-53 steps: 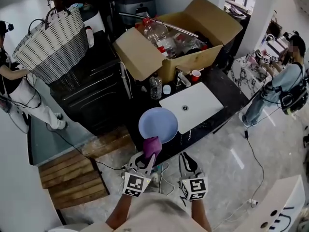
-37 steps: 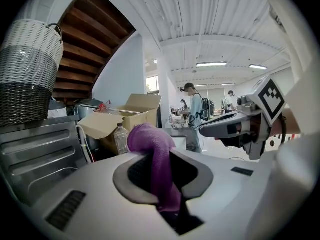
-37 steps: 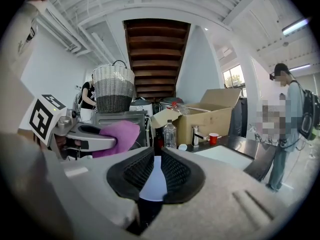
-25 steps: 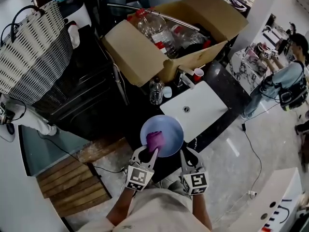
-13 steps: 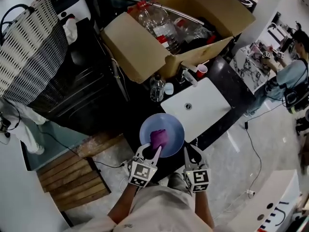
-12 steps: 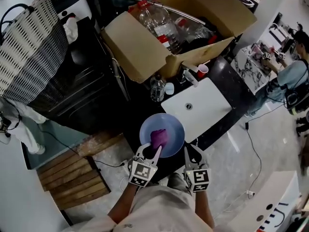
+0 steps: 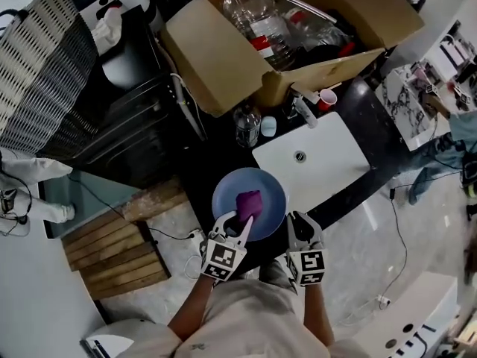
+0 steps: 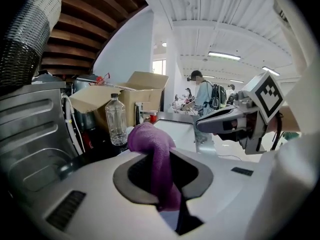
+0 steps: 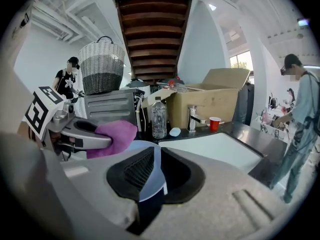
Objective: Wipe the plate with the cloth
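A pale blue plate (image 7: 262, 189) lies on the dark counter just left of the white sink. My right gripper (image 7: 296, 226) is shut on the plate's near right rim (image 9: 153, 176). My left gripper (image 7: 240, 226) is shut on a purple cloth (image 7: 249, 202), which rests on the middle of the plate. In the left gripper view the purple cloth (image 8: 152, 149) bulges up between the jaws, and the right gripper (image 8: 230, 123) shows at the right. In the right gripper view the cloth (image 9: 112, 136) sits at the left over the plate.
A white sink (image 7: 313, 159) lies right of the plate, with a tap (image 7: 303, 111) and a red cup (image 7: 326, 98) behind it. A clear bottle (image 7: 247, 125) stands beyond the plate. An open cardboard box (image 7: 223, 62) of bottles and a woven basket (image 7: 37, 66) stand further back.
The cloth has gone from the plate's near left rim to its middle, carried by my left gripper. My right gripper has come up and shut on the plate's rim.
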### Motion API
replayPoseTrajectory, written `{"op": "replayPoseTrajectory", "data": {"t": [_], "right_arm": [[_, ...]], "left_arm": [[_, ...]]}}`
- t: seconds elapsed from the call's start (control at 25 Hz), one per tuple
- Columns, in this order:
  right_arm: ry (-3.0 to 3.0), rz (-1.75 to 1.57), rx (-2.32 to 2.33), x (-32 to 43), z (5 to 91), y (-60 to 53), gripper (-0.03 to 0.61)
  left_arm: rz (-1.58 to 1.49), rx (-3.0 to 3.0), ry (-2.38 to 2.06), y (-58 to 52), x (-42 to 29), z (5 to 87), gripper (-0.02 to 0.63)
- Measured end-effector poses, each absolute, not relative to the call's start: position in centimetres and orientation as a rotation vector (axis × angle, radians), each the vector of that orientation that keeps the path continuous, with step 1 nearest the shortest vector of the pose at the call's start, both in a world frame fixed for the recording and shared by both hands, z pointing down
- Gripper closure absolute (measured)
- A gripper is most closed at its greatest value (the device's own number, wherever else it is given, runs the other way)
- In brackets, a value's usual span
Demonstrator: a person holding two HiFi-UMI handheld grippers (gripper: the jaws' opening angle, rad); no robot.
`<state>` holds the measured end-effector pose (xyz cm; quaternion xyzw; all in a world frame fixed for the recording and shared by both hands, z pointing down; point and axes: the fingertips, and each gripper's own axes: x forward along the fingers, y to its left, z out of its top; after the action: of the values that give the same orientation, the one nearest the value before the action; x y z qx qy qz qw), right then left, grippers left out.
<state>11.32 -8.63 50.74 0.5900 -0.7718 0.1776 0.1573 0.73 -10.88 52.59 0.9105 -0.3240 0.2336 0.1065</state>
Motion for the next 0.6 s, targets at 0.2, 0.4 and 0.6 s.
{"op": "replayPoseTrajectory", "data": {"t": [0.2,0.4,0.6], "right_arm": [[-2.208,0.533,1.639,12.6,53.0,-9.8,0.535],[-2.227,0.579,1.586,12.9,54.4,-10.6,0.535],[-2.236,0.635,1.536,13.1,55.9,-11.2,0.535]], "left_arm": [[0.751,2.633,-0.989,-11.6,1.5,53.5,0.554],[0.801,2.590,-0.986,-11.8,2.6,55.0,0.554],[0.850,2.556,-0.976,-12.3,3.7,56.2,0.554]]}}
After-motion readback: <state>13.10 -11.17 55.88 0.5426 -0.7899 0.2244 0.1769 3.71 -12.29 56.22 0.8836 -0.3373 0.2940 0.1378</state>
